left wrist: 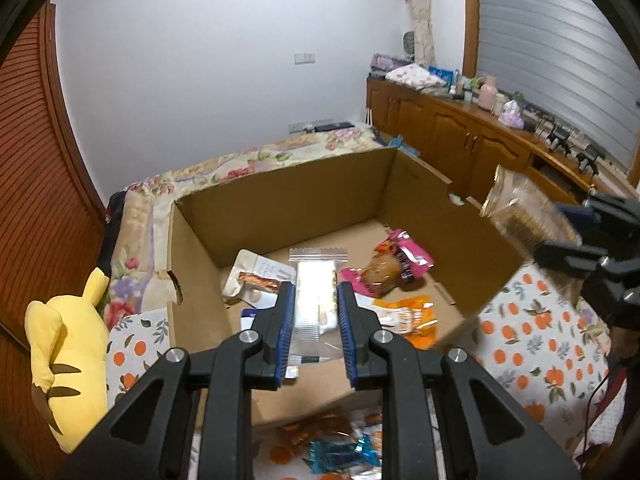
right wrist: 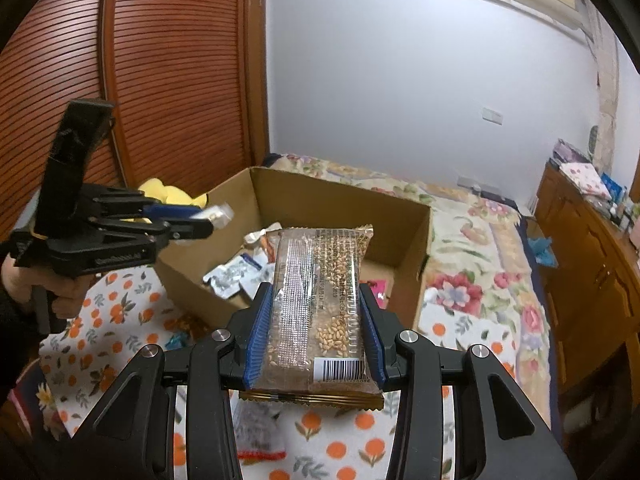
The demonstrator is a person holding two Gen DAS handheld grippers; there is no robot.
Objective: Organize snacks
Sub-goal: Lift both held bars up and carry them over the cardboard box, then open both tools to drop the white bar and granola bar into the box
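Note:
My left gripper (left wrist: 316,300) is shut on a clear packet with a white snack (left wrist: 316,270) and hangs over the open cardboard box (left wrist: 288,200). Inside the box lie a pink packet (left wrist: 400,264), an orange packet (left wrist: 412,316) and a white packet (left wrist: 256,276). My right gripper (right wrist: 316,296) is shut on a clear brown packet of grains (right wrist: 320,260) with a barcode, held near the box's front edge (right wrist: 200,280). In the left wrist view the right gripper (left wrist: 568,232) and its brown packet (left wrist: 520,212) stand at the box's right wall. The left gripper (right wrist: 204,220) shows at the left of the right wrist view.
The box sits on a bed with a flowered spread (left wrist: 240,164) and an orange-print cloth (left wrist: 532,344). Loose snacks (left wrist: 340,452) lie on the cloth in front of the box. A yellow plush toy (left wrist: 68,360) lies at the left. A wooden cabinet (left wrist: 460,136) runs along the right.

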